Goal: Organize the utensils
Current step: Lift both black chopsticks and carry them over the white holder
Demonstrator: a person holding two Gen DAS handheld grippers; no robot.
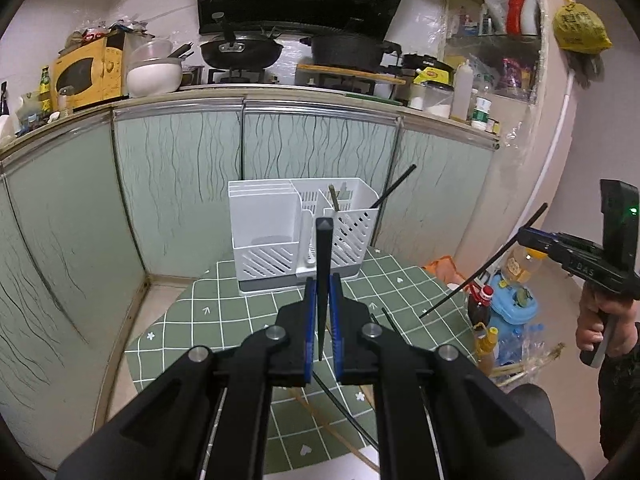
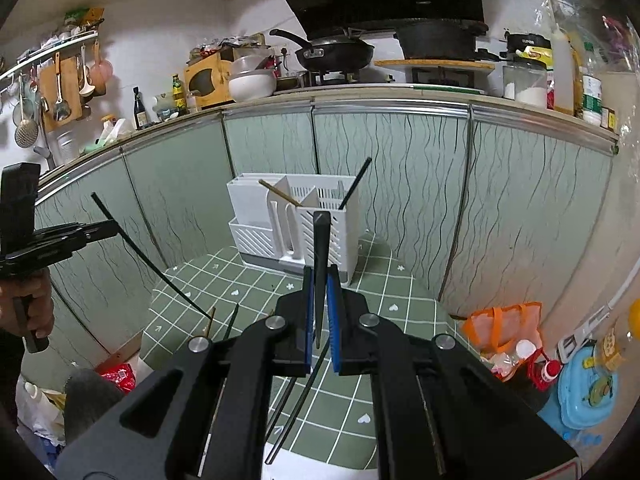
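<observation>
The lower ends of the loose chopsticks (image 2: 296,412) lying on the green checked table (image 1: 224,320) are hidden under the gripper bodies in both wrist views, and the floor of the white utensil caddy (image 1: 300,232) cannot be seen, so how deep its contents sit is unclear. The left gripper (image 1: 322,320) has its fingers (image 1: 309,316) pressed together on a black chopstick (image 1: 323,264), which runs up between the blue pads and points toward twelve o'clock, its square tip overlapping the caddy's front wall. The right gripper (image 2: 319,312) is clamped the same way on a second black chopstick (image 2: 321,264), also pointing to twelve o'clock at the caddy. In the left wrist view the right gripper shows at three o'clock, held by a hand (image 1: 600,320), its chopstick slanting down toward the table. In the right wrist view the left gripper shows at nine o'clock with its chopstick slanting down toward the table. The caddy stands at the far edge of the table, against the green cabinet doors (image 1: 180,184). A black chopstick (image 1: 394,188) leans out of its right slotted compartment toward one o'clock, and a wooden chopstick (image 1: 334,200) stands in the caddy beside it.
</observation>
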